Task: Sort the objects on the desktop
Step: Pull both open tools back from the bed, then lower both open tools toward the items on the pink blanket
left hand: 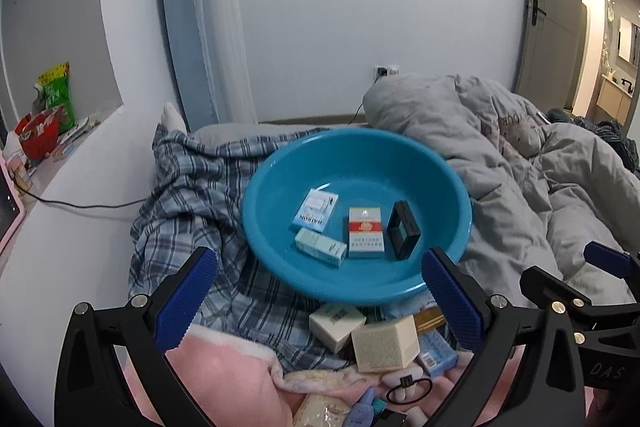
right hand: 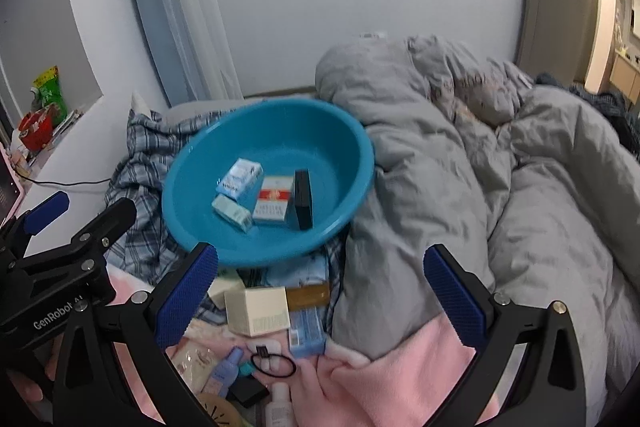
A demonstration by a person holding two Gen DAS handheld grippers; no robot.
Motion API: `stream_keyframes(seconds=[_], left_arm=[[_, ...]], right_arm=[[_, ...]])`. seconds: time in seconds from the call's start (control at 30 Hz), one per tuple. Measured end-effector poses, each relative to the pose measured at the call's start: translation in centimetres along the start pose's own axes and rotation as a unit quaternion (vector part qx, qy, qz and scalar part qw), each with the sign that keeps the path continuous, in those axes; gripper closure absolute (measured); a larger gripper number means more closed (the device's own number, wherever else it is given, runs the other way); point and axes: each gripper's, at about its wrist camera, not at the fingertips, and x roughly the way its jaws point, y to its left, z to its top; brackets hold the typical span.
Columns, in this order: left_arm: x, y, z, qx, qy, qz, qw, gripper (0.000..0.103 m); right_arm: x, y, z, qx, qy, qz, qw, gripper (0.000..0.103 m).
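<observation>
- Teal plastic basin [left hand: 280,263] rests tilted on a plaid cloth [left hand: 188,195] atop the bed, already holding four items: a pale blue box [left hand: 316,209], a mint carton [left hand: 320,246], a red-and-white cigarette pack [left hand: 364,231] and a black square case [left hand: 404,235].
- We hold the left gripper [left hand: 320,303] wide open and empty, its blue pads apart, hovering between the basin's near rim and the unsorted pile.
- We hold the right gripper [right hand: 320,295] equally wide open with nothing between its fingers, above the same pile.
- Still unsorted on the pink blanket [right hand: 360,371], just below the basin: a cream cube box [right hand: 260,311], a second cream box [left hand: 336,325], a blue blister-style pack [right hand: 306,333], a brown flat box [right hand: 308,295], a black hair tie [right hand: 274,364], small bottles [right hand: 224,371] and a black block [right hand: 248,393].
- We judge the cardboard boxes light and stiff but crushable; the cream cube is best taken across two opposite flat faces with moderate squeeze.
- We expect the hair tie to be limp and hard to pinch off soft fleece; the bottles look smooth and may slip, so a grip across the body seems wiser than at the cap.
- Grey duvet [right hand: 460,167] crowds the basin's right side.
</observation>
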Motion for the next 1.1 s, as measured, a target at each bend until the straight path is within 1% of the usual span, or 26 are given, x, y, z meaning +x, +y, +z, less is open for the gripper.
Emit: stream_keyframes(seconds=[0.2, 0.4, 0.6, 0.77, 0.87, 1.0, 1.1], left_arm=[[0.7, -0.2, -1.0, -0.002, 0.020, -0.005, 0.9998, 0.000], [1.3, -0.6, -1.8, -0.003, 0.036, -0.010, 0.9993, 0.000], [2.1, -0.4, -3.1, -0.011, 0.054, -0.015, 0.9983, 0.000], [3.4, -0.3, -3.9, -0.005, 0.071, -0.013, 0.9974, 0.000], [4.9, -0.3, -4.4, 0.002, 0.093, -0.007, 0.9956, 0.000], [5.4, 0.2, -4.8, -0.010, 0.102, -0.019, 0.9945, 0.000], [5.5, 0.1, -5.3, -0.009, 0.113, -0.023, 0.9933, 0.000]], right_arm=[[1.0, -0.2, -0.8, 0.000, 0.020, -0.011, 1.000, 0.001], [1.9, -0.4, -1.9, 0.001, 0.039, -0.011, 0.999, 0.001], [3.0, -1.0, -2.5, 0.004, 0.051, -0.019, 0.999, 0.001], [4.3, -1.6, -2.9, 0.009, 0.070, -0.025, 0.997, 0.001], [4.9, -1.7, -3.1, 0.010, 0.080, -0.024, 0.996, 0.001], [5.3, -1.6, -3.3, 0.005, 0.087, -0.027, 0.996, 0.001], [5.6, -1.5, -3.5, 0.004, 0.094, -0.026, 0.995, 0.001]])
